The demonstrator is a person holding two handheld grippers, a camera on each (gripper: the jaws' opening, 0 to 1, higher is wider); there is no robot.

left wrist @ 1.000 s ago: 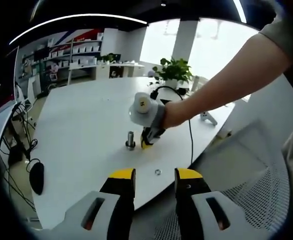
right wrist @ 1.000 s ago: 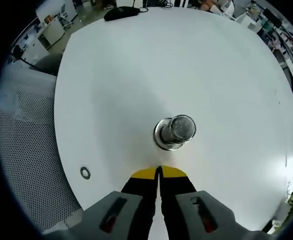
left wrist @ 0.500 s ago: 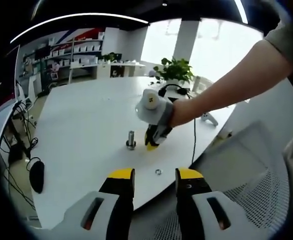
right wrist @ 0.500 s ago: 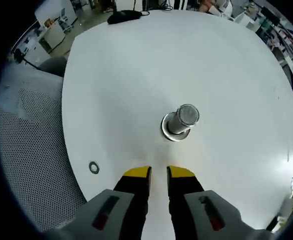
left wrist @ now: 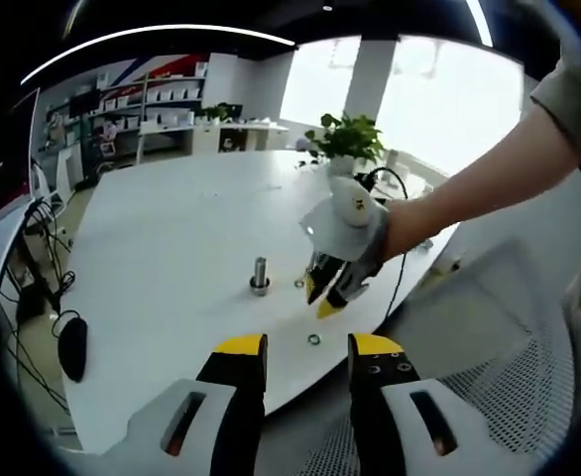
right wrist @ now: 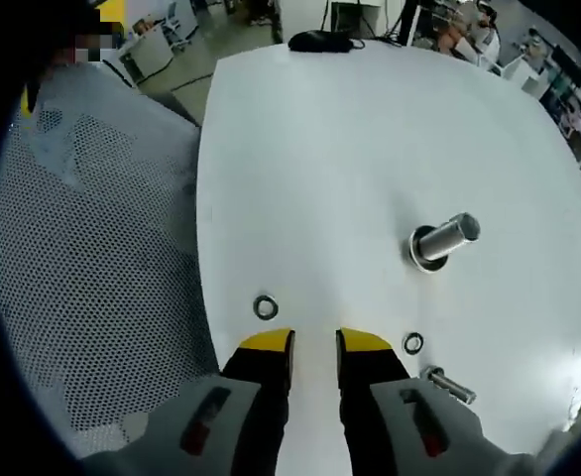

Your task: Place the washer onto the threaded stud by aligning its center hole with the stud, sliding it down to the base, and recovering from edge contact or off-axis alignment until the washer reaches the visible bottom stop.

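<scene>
A short metal threaded stud (left wrist: pixel 260 276) (right wrist: pixel 444 238) stands upright on the white round table (left wrist: pixel 172 248). One small washer (right wrist: pixel 265 307) (left wrist: pixel 313 340) lies flat near the table's edge, just ahead of my right gripper's left fingertip. A second washer (right wrist: pixel 412 343) (left wrist: pixel 298 284) lies between the stud and the right gripper. My right gripper (right wrist: pixel 314 342) (left wrist: pixel 322 300) is open and empty, hovering above the table short of the stud. Back off the table's edge, my left gripper (left wrist: pixel 307 347) is open and holds nothing.
A small bolt (right wrist: pixel 449 385) lies on the table by my right gripper's right jaw. A white mesh chair (right wrist: pixel 92 248) stands against the table's edge. A black mouse (right wrist: pixel 325 40) sits at the far side, and a potted plant (left wrist: pixel 348 139) at the table's other end.
My right gripper went from shut to open and drew back from the stud toward the table's edge. The left gripper has stayed in place.
</scene>
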